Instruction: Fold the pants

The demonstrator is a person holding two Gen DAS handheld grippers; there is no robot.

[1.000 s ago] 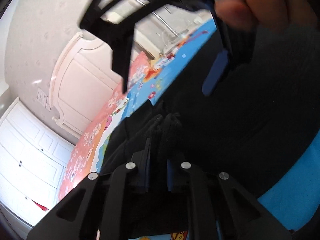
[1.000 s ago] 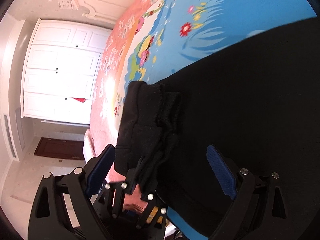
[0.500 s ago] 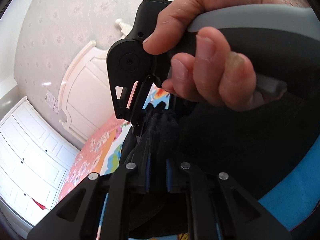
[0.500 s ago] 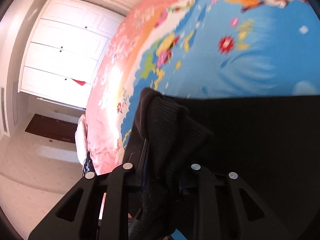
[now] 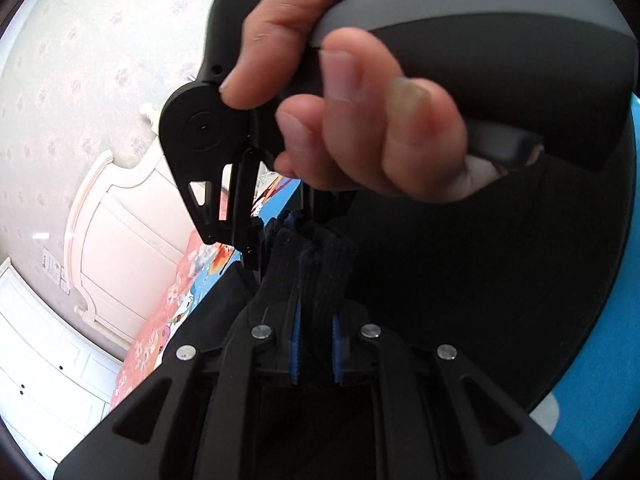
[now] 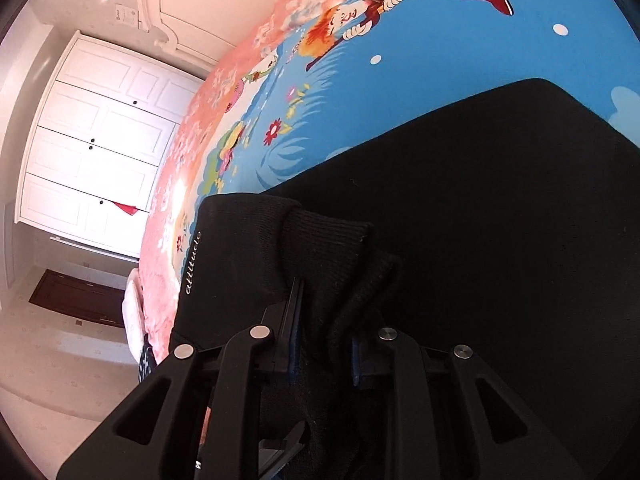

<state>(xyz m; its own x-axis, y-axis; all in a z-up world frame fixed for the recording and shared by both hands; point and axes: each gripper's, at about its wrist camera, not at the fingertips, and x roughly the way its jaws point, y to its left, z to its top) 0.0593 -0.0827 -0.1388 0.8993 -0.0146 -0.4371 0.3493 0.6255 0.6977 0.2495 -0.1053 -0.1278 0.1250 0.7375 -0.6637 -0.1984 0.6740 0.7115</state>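
The black pants point(image 6: 500, 208) lie spread on a bed with a blue cartoon sheet point(image 6: 420, 52). My right gripper point(image 6: 322, 332) is shut on the ribbed black cuffs point(image 6: 320, 240), bunched between its blue pads. My left gripper point(image 5: 314, 328) is shut on the same ribbed cuff fabric point(image 5: 312, 264). In the left wrist view the other gripper's black body point(image 5: 208, 152) and the hand holding it point(image 5: 352, 112) fill the upper frame, directly above my fingers. The pants point(image 5: 480, 280) spread to the right there.
A white headboard point(image 5: 120, 216) and patterned wall stand behind the bed. White wardrobe doors point(image 6: 96, 144) and a dark door point(image 6: 76, 296) are at left. A pink floral bed edge point(image 6: 180, 184) drops to the floor.
My right gripper went from open beside the cuffs to shut on them. It has come close over my left gripper, which keeps its grip, and the cuffs are lifted.
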